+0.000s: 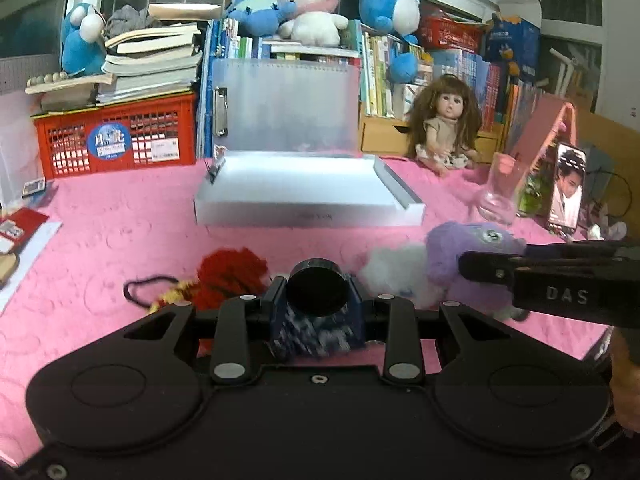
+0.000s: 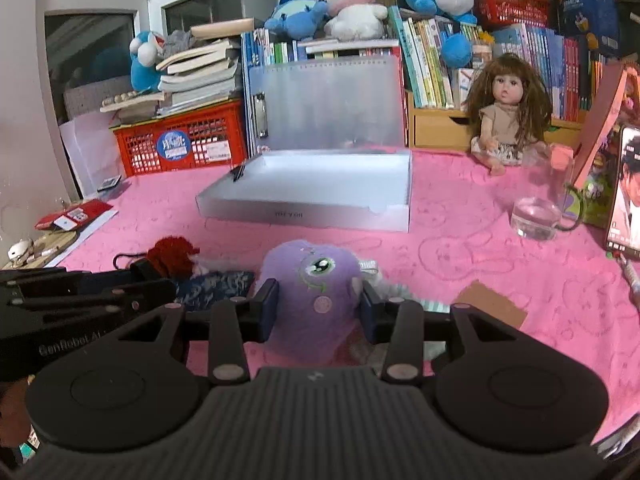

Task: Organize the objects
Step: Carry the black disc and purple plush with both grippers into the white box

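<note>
My left gripper [image 1: 317, 304] is shut on a blue-and-white patterned pouch with a black round cap [image 1: 317, 294], held just above the pink tablecloth. My right gripper [image 2: 318, 304] is shut on a purple plush toy [image 2: 310, 280]; that toy also shows in the left wrist view [image 1: 460, 256], with the right gripper's fingers [image 1: 492, 270] on it. A red yarn toy [image 1: 230, 276] with a black cord lies left of the pouch. A white fluffy toy [image 1: 394, 270] lies between pouch and purple plush. An open white box [image 2: 308, 200] sits behind, in the table's middle.
A doll [image 2: 506, 120] sits at the back right. A glass mug [image 2: 538, 216] and a phone [image 2: 626, 188] stand at the right. A red crate [image 2: 180, 144], books and plush toys line the back. A brown card [image 2: 492, 304] lies near right.
</note>
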### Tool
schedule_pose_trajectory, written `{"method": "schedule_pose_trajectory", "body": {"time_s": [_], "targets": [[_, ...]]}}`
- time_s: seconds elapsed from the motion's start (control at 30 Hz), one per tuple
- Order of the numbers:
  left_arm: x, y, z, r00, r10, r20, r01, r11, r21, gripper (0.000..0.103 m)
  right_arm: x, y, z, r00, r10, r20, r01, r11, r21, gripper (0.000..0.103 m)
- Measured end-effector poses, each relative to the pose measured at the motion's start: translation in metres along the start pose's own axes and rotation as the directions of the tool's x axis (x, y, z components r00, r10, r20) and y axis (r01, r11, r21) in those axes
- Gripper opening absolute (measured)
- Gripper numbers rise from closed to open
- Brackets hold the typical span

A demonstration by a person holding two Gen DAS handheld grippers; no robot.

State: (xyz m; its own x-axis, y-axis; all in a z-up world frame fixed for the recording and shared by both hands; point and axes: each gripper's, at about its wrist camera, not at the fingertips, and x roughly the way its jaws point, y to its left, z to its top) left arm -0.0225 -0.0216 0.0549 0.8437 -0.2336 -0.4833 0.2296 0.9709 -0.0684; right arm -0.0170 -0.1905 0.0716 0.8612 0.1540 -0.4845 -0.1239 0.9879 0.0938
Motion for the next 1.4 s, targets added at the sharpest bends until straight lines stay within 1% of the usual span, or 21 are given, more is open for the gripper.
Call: {"method": "schedule_pose_trajectory", "body": {"time_s": [0.13,0.23,0.37,0.43,0.5,0.67,0.73,0.8,0.87,0.93,1.13,1.23,1.4], "targets": [[0.010,0.009,0.020,1.000,0.006,0.005,-0.006,1.000,-0.014,0.030,0.004,-0.004,0.014,1.000,-0.011,0.024,0.011,1.000,0.011,0.045],[0.020,0.014,0.036,1.000,0.007,0.007,-0.006,1.000,-0.031,0.031,0.010,-0.011,0.025,0.999,-0.017,0.035,0.016,0.999,0.040,0.045],[0.037,0.018,0.055,0.999,0.017,0.030,-0.017,0.999,-0.029,0.031,0.020,-0.019,0.041,0.998,-0.031,0.053,0.027,0.997,0.070,0.045],[0.049,0.019,0.062,0.999,0.026,0.035,-0.025,0.999,-0.032,0.030,0.030,-0.024,0.050,0.998,-0.027,0.054,0.021,0.994,0.105,0.045],[0.064,0.022,0.071,0.999,0.023,0.029,-0.021,0.998,-0.055,0.031,0.043,-0.028,0.058,0.999,-0.017,0.048,0.010,0.990,0.142,0.045],[0.107,0.030,0.089,1.000,0.031,-0.001,-0.031,0.995,-0.093,0.031,0.077,-0.038,0.074,1.000,-0.010,0.026,0.005,0.980,0.197,0.045],[0.124,0.033,0.092,0.999,0.049,-0.014,-0.051,0.993,-0.105,0.031,0.089,-0.042,0.080,1.000,-0.007,0.027,0.001,0.977,0.214,0.045],[0.141,0.039,0.096,0.998,0.054,-0.043,-0.059,0.990,-0.125,0.031,0.100,-0.045,0.084,1.000,-0.007,0.019,0.003,0.976,0.219,0.045],[0.159,0.045,0.101,0.997,0.043,-0.071,-0.053,0.987,-0.151,0.030,0.114,-0.047,0.087,1.000,-0.014,0.002,0.013,0.978,0.210,0.045],[0.171,0.048,0.106,0.996,0.039,-0.084,-0.052,0.985,-0.165,0.030,0.127,-0.051,0.091,1.000,-0.019,-0.015,0.022,0.977,0.210,0.045],[0.204,0.051,0.118,0.996,0.038,-0.081,-0.050,0.988,-0.143,0.030,0.165,-0.071,0.093,0.996,-0.020,-0.083,0.041,0.963,0.268,0.045],[0.223,0.051,0.120,0.993,0.036,-0.109,-0.052,0.988,-0.147,0.030,0.179,-0.078,0.095,0.995,-0.006,-0.098,0.034,0.957,0.288,0.046],[0.250,0.050,0.119,0.987,0.039,-0.158,-0.061,0.989,-0.137,0.031,0.199,-0.080,0.101,0.994,-0.013,-0.109,0.041,0.964,0.262,0.046]]}}
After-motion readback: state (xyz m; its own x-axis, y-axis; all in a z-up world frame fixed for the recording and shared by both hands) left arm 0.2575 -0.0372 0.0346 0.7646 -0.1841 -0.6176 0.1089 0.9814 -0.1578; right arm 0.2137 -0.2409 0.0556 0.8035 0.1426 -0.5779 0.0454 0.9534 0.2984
